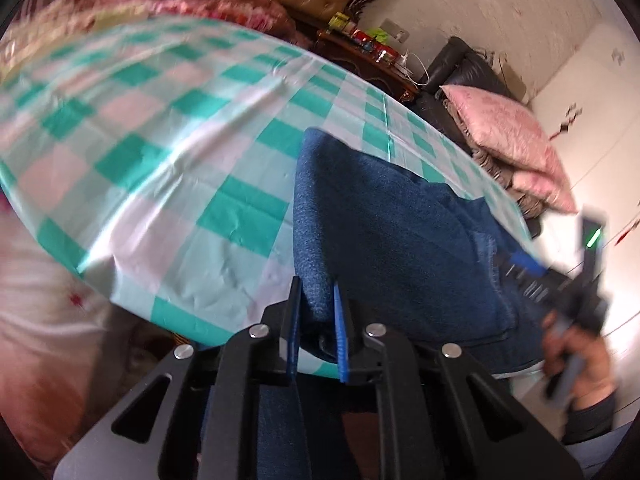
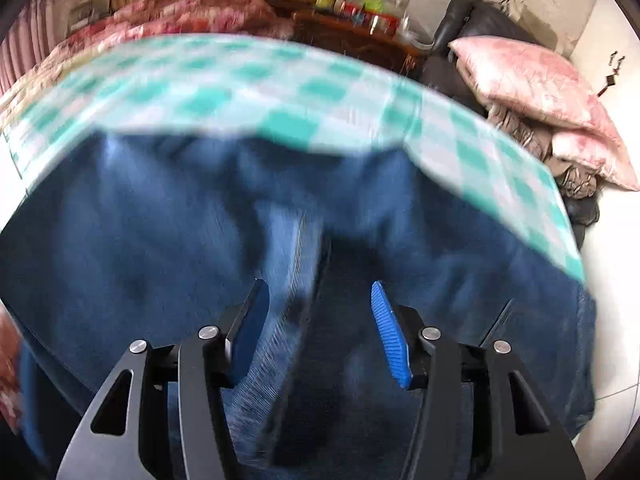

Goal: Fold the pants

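Lying bunched on the checked tablecloth (image 1: 168, 152), fuzzy blue pants (image 1: 384, 216) run lengthwise away from the left gripper (image 1: 316, 300), which is clamped on their edge; the right gripper (image 2: 320, 320) stands apart.

Both views bright, daylight-toned. Strong fisheye curvature with dark vignetted corners. Motion blur heavy in the right wrist view, moderate at the left view's left edge. Sheen on the checkered cloth (image 1: 168, 128); white wall (image 1: 500, 8) overexposed.
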A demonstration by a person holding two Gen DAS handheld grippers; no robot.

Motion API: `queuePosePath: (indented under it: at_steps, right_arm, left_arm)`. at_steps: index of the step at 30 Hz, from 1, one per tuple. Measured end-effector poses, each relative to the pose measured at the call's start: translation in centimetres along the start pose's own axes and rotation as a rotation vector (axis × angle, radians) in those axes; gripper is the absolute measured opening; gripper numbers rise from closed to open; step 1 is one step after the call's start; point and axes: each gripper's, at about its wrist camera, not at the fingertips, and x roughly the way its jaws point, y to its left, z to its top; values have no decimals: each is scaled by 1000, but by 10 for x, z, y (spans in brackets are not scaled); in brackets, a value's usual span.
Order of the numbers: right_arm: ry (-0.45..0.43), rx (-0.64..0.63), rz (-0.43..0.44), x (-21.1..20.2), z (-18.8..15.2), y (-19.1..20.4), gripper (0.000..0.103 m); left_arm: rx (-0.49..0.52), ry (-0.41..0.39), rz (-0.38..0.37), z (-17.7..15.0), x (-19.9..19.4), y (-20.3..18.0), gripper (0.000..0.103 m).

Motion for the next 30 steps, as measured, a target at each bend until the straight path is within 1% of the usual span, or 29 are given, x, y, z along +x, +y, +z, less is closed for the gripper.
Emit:
queuePosePath:
  at_steps: [1, 2, 3, 4, 6, 7, 8, 9, 11, 12, 13, 17, 18, 20, 21, 22, 23, 24, 25, 26, 27, 28, 30]
  right_arm:
    - [-20, 9, 42, -10, 12, 5, 74]
    - [-23, 4, 121, -19, 29, 19, 75]
    - [-9, -7, 163, -21, 38, 28, 75]
    - [21, -29, 213, -20, 50, 41, 75]
    - [80, -56, 343, -14, 75, 70, 75]
    - [134, -54, 422, -7, 89, 87, 75]
    - [175, -58, 463, -2, 98, 100, 75]
    - [199, -69, 484, 1, 104, 109, 75]
    - [273, -120, 515, 11, 115, 138, 75]
    - [292, -136, 519, 15, 118, 146, 75]
    - [319, -159, 522, 21, 121, 157, 75]
    - [389, -202, 509, 43, 119, 178, 74]
    - [402, -212, 507, 48, 116, 183, 73]
    - [413, -237, 499, 55, 111, 189, 54]
    - [414, -238, 485, 59, 110, 188, 37]
    - [411, -237, 484, 61, 109, 187, 31]
    - [403, -237, 499, 61, 108, 185, 27]
    - [396, -232, 502, 61, 107, 182, 22]
    - [390, -217, 511, 60, 106, 177, 19]
    - [382, -205, 521, 59, 106, 173, 19]
    - [376, -191, 531, 58, 107, 169, 18]
    - [371, -173, 545, 57, 108, 164, 17]
    - [359, -134, 576, 54, 109, 153, 17]
  left_arm:
    - [48, -15, 42, 0, -2, -10, 14]
    - [81, -25, 68, 0, -3, -16, 14]
    - [138, -45, 113, 0, -5, -28, 14]
    - [206, -66, 164, -2, -7, -41, 14]
    - [307, -93, 240, -6, -8, -62, 13]
    - [353, -108, 272, -8, -7, -72, 13]
    - [387, -117, 295, -11, -7, -79, 13]
    - [438, -132, 334, -15, -6, -88, 13]
    - [493, -146, 374, -19, -3, -99, 13]
    - [523, -154, 397, -21, -1, -105, 13]
    - [537, -159, 405, -22, 0, -107, 13]
    - [579, -183, 416, -27, -1, -114, 13]
    - [584, -186, 414, -27, 0, -115, 13]
    - [588, -191, 407, -27, 0, -116, 13]
    - [581, -192, 395, -26, -2, -115, 13]
    - [545, -183, 359, -23, -5, -111, 13]
    - [517, -179, 339, -21, -6, -109, 13]
    - [457, -176, 306, -17, -8, -102, 16]
    - [393, -169, 266, -13, -10, -95, 25]
    - [326, -153, 220, -9, -10, -88, 36]
    - [263, -124, 188, -6, -7, -82, 58]
    - [239, -99, 183, -6, -2, -81, 62]
    - [215, -74, 178, -9, 9, -83, 62]
